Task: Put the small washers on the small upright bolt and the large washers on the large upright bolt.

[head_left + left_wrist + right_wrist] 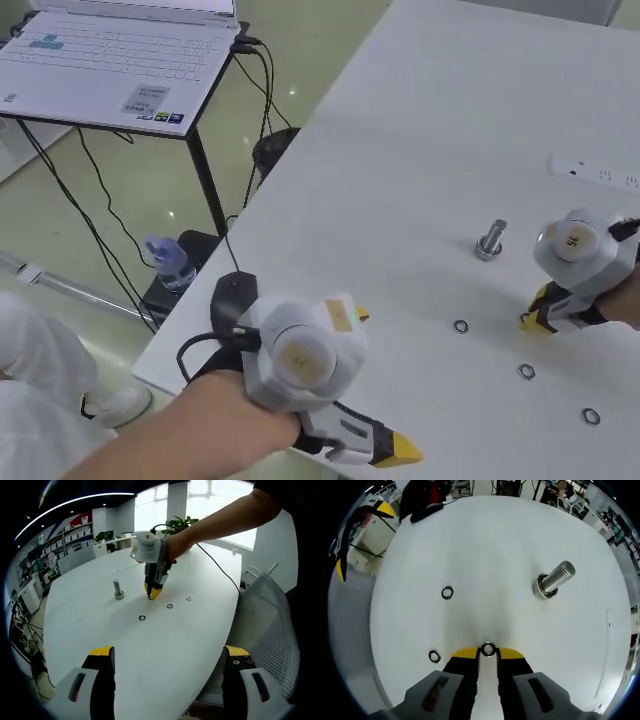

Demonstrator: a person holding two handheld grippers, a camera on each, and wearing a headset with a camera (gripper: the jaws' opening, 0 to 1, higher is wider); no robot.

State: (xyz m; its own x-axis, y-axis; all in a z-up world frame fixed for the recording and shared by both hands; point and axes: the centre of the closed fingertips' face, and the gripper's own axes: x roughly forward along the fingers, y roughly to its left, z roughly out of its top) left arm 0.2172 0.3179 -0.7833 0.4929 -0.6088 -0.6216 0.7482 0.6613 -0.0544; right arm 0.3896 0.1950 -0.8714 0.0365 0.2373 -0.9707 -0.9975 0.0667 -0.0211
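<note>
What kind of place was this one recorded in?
Probably an open-plan office or lab: a large white table, a laptop beside it, a mesh office chair, and stocked shelving across the room.

A: We log the left gripper and right gripper alike: white rounded housings, black jaws, yellow tips.
B: We add a tan disc on top, a black cable, and white clothing.

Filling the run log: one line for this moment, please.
right gripper: shut on washer at table | left gripper: open, empty | loose washers: three | bolt: upright
</note>
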